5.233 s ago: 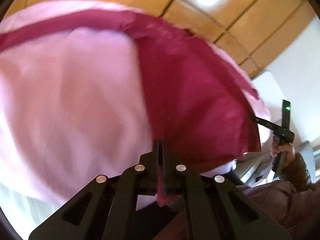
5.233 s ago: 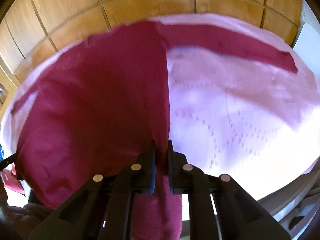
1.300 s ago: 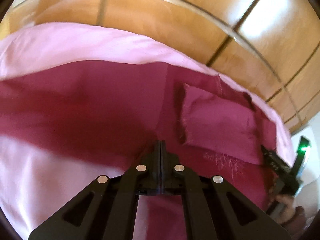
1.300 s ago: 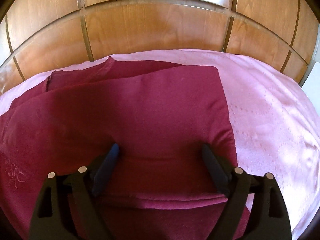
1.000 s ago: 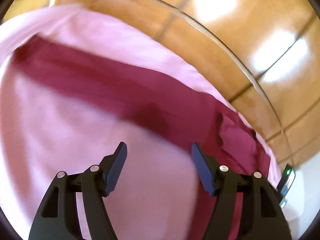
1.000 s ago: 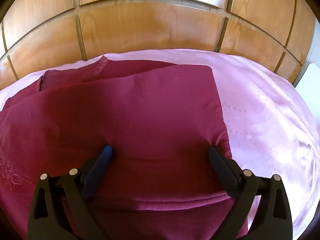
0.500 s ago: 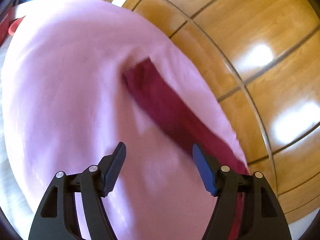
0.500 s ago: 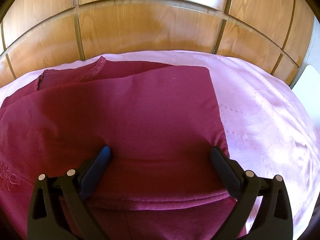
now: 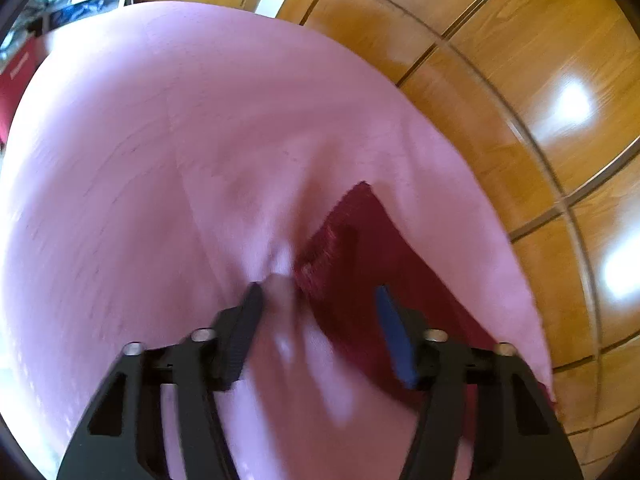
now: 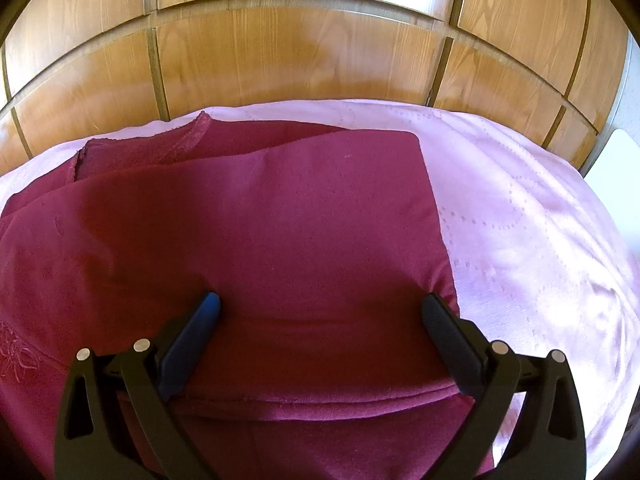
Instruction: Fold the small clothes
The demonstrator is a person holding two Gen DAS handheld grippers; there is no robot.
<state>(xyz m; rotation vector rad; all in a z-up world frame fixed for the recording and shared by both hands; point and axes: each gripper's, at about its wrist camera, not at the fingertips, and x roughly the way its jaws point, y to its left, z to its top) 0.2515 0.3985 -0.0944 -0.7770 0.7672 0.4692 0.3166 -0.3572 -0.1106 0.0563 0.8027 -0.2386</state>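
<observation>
1. Left wrist view: the left gripper [image 9: 316, 300] hangs over the pink bedspread [image 9: 160, 160], at the narrow end of the dark red cloth [image 9: 360, 248]. Its jaws have just been closing and now stand half apart. The corner of the cloth lies between them, but the picture is blurred here, so I cannot tell if a pad already touches it; probably not. I judge that this hand came to this end because it is the free corner needed for the next fold. Behind the bed stands a wooden panel wall [image 9: 520, 80].

2. Right wrist view: the right gripper [image 10: 320, 308] stands wide open above the folded part of the dark red cloth [image 10: 260, 220], holding nothing. The cloth lies flat on the pink bedspread [image 10: 520, 220], with one layer already over another and a straight edge on the right. This hand seems to wait there while the other end is taken.
</observation>
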